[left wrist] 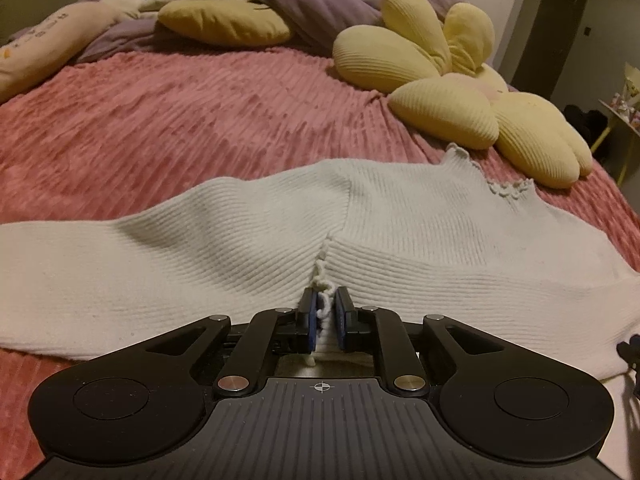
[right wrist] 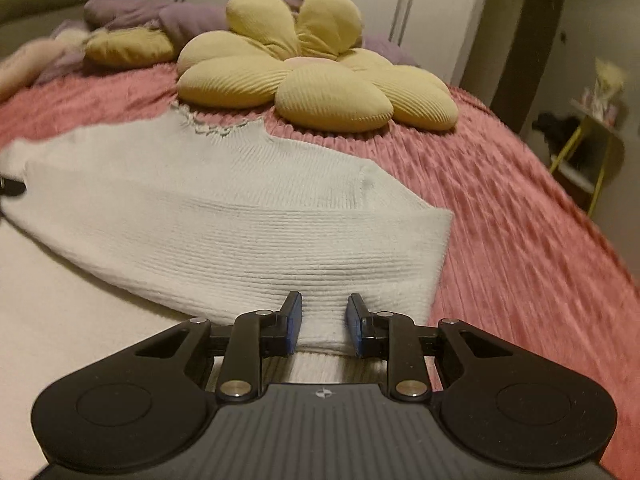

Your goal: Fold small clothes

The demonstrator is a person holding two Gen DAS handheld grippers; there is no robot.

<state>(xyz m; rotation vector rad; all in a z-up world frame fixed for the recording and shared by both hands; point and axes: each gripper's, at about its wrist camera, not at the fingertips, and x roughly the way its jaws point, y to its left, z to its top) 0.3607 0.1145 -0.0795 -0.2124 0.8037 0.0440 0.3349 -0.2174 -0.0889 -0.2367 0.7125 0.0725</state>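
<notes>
Showing only in the left view, left tongs (left wrist: 324, 316) pinch the sweater's (left wrist: 400, 232) loose yarn (left wrist: 323, 300); right tongs (right wrist: 324, 316) gape empty.

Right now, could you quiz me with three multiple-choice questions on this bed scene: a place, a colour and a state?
1. Where is the flower cushion relative to the white sweater?
A. beyond its collar
B. under it
C. on the floor

2. What colour is the bedspread?
A. green
B. pink
C. black

3. How do the right gripper jaws stand?
A. apart
B. clamped on a cushion
C. holding a hanger

Answers: 1 A, the petals lie past the frilled neckline; 2 B, ribbed pink fabric surrounds the sweater; 3 A, a clear gap shows above the hem.
</notes>
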